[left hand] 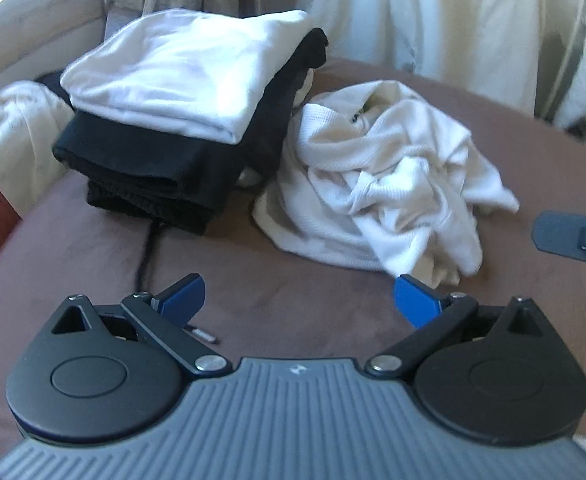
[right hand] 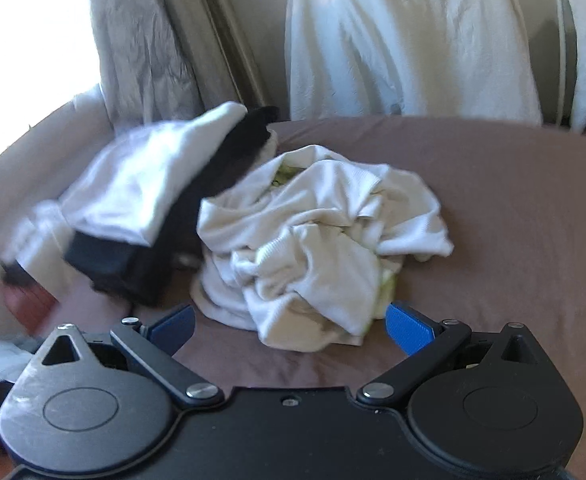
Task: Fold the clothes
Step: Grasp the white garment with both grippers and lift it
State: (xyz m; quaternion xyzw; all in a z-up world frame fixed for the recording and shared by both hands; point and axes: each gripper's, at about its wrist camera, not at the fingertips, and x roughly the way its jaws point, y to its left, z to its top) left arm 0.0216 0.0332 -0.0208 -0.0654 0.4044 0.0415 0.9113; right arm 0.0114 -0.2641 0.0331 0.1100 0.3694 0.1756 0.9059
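A crumpled cream-white garment (left hand: pixel 377 184) lies in a heap on the brown bed cover (left hand: pixel 253 300); the right wrist view shows the same heap (right hand: pixel 317 240) with a bit of green inside it. Left of it stands a stack of folded clothes, a white one (left hand: pixel 181 68) on top of black ones (left hand: pixel 149 168), blurred in the right wrist view (right hand: pixel 141 196). My left gripper (left hand: pixel 299 304) is open just short of the heap, its right blue pad near the cloth's edge. My right gripper (right hand: pixel 291 326) is open with the heap's near edge between its fingers. Part of the right gripper (left hand: pixel 577 238) shows at the left view's right edge.
A black cord (left hand: pixel 149 248) runs from under the stack across the cover. A small metal pin (left hand: pixel 203 334) lies by the left finger. Pale curtains and a hanging white garment (right hand: pixel 405 40) back the bed. More pale cloth (left hand: pixel 17 132) lies at the left. Bare cover extends right (right hand: pixel 525 220).
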